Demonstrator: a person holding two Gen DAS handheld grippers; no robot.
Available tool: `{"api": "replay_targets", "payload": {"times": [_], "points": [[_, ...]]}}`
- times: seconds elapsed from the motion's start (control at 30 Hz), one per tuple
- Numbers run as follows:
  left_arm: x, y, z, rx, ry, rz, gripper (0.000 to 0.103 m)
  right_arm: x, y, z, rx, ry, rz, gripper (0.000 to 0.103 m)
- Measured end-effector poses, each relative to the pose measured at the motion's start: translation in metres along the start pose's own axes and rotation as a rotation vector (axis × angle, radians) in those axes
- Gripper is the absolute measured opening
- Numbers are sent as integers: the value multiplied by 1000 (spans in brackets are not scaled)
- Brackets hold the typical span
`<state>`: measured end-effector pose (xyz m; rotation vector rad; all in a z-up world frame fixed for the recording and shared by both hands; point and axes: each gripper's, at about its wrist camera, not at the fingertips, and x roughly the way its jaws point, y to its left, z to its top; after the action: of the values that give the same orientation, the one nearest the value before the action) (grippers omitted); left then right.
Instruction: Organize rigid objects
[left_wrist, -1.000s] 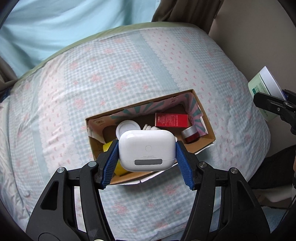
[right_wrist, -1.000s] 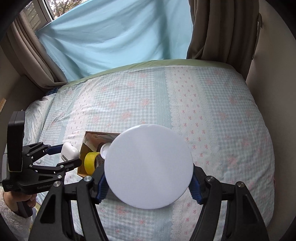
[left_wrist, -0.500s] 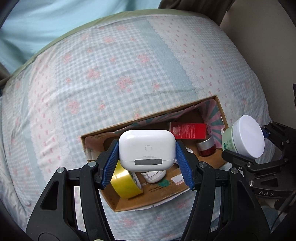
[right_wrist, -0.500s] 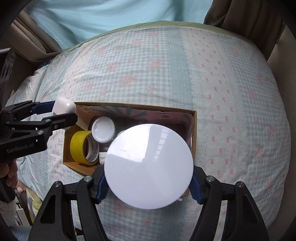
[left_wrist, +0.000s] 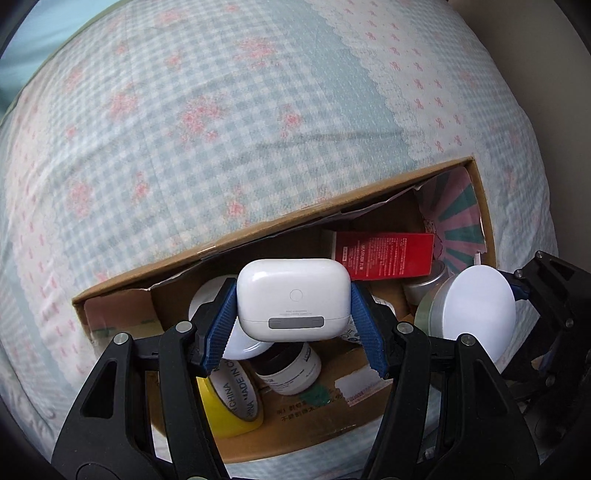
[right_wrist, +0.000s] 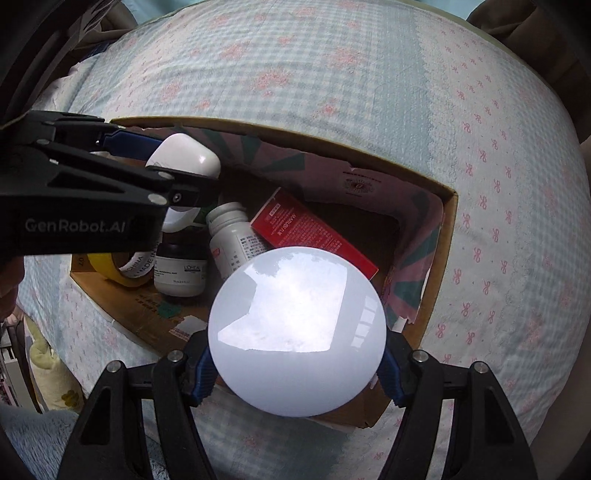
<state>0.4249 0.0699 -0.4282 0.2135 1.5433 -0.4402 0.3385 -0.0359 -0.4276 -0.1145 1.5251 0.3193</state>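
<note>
1. The left hand-held gripper (left_wrist: 293, 328) is clamped on a white earbud case (left_wrist: 293, 302), its blue pads (left_wrist: 221, 328) pressed against the case's two sides. The case hangs above the left part of an open cardboard box (left_wrist: 258, 236).
2. The right hand-held gripper (right_wrist: 297, 369) is clamped on a round jar with a glossy white lid (right_wrist: 297, 330), the lid facing the camera. In the left wrist view the same jar (left_wrist: 476, 314) shows a silver band and a pale green body, and sits at the right end of the box, above its near wall.
3. The box rests on a bed with a blue checked cover (left_wrist: 221, 110) printed with pink flowers.
4. Inside the box lie:
   - a red carton (left_wrist: 384, 254) against the far wall;
   - a yellow roll of tape (left_wrist: 232, 402) standing on edge near the left front corner;
   - a dark bottle with a white label (right_wrist: 181, 273) upright just beside the tape;
   - a white bottle (right_wrist: 236, 240) lying tilted between the dark bottle and the red carton;
   - a small silver-lidded jar (left_wrist: 424, 284) near the right end, partly hidden by the held jar.
5. A round white lid (left_wrist: 207, 299) shows behind the left gripper's finger; what it belongs to cannot be told.
6. The box's inner lining (right_wrist: 417, 258) is pink with teal rays.
7. In the right wrist view the left hand-held gripper (right_wrist: 184, 166) reaches in from the left, with the case over the box's far left corner.
</note>
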Motion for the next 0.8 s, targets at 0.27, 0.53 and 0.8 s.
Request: {"api": "replay_targets", "payload": {"times": [0.27, 0.53, 0.8], "points": [[-18, 3, -2, -10, -57, 31, 103, -3, -6, -6, 60, -37, 74, 103], [-45, 15, -18, -74, -99, 37, 103, -9, -21, -14, 99, -3, 18, 103], [-88, 8, -39, -96, -177, 48, 103, -40, -25, -25, 178, -61, 11, 103]]}}
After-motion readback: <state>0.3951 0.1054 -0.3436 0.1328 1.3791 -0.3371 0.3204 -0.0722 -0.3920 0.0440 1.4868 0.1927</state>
